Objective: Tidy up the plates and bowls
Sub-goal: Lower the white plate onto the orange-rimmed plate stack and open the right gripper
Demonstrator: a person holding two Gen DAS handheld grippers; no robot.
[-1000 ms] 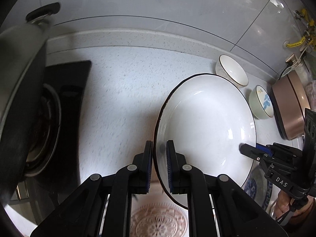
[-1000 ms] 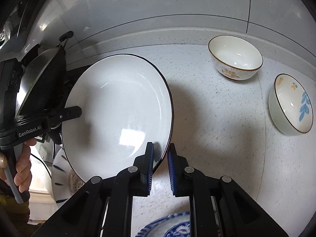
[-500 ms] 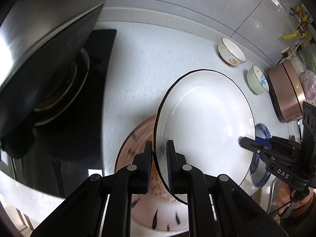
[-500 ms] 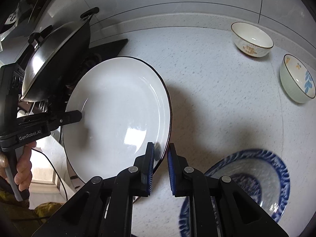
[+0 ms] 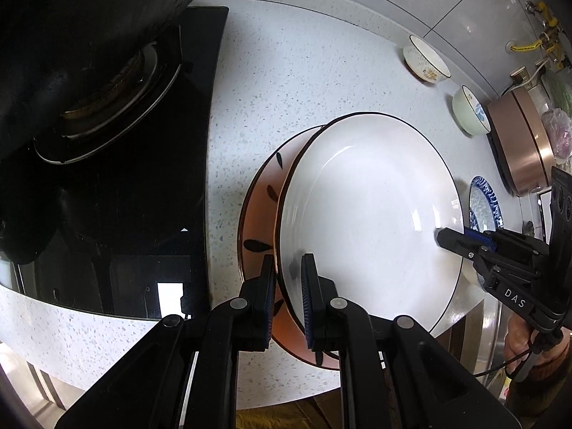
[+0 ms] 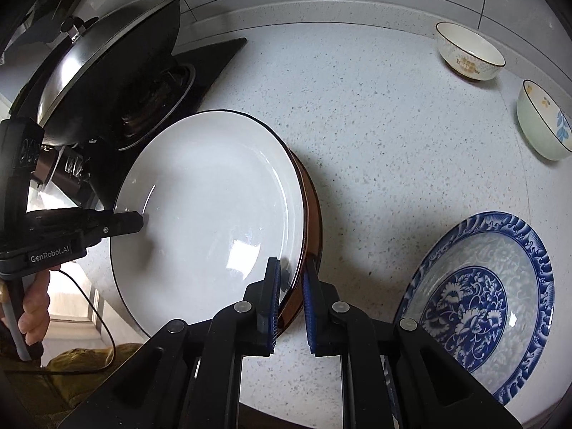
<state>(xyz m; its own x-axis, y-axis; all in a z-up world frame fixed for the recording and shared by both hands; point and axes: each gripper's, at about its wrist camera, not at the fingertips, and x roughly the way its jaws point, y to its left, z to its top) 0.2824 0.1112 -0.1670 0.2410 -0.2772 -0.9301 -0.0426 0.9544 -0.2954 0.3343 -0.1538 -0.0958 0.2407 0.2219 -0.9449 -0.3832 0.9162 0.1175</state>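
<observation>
A large white plate with a thin dark rim (image 5: pixel 371 214) (image 6: pixel 214 214) is held by both grippers over an orange-brown plate with dark leaf marks (image 5: pixel 262 200) (image 6: pixel 311 214) on the counter. My left gripper (image 5: pixel 289 282) is shut on the white plate's near rim. My right gripper (image 6: pixel 290 286) is shut on the opposite rim and shows in the left wrist view (image 5: pixel 464 241). Whether the white plate touches the brown one I cannot tell. A blue patterned plate (image 6: pixel 475 300) lies to the right. Two bowls (image 6: pixel 468 53) (image 6: pixel 543 125) stand at the back right.
A black stove (image 5: pixel 118 178) with a lidded wok (image 6: pixel 107 60) is at the left. A copper-coloured pot (image 5: pixel 522 143) stands at the far right. The speckled counter (image 6: pixel 375 125) ends at a front edge close to the plates.
Both grippers have carried the white plate back toward the counter's front edge and over the brown plate. The bowls now look farther away and the blue plate has come into view.
</observation>
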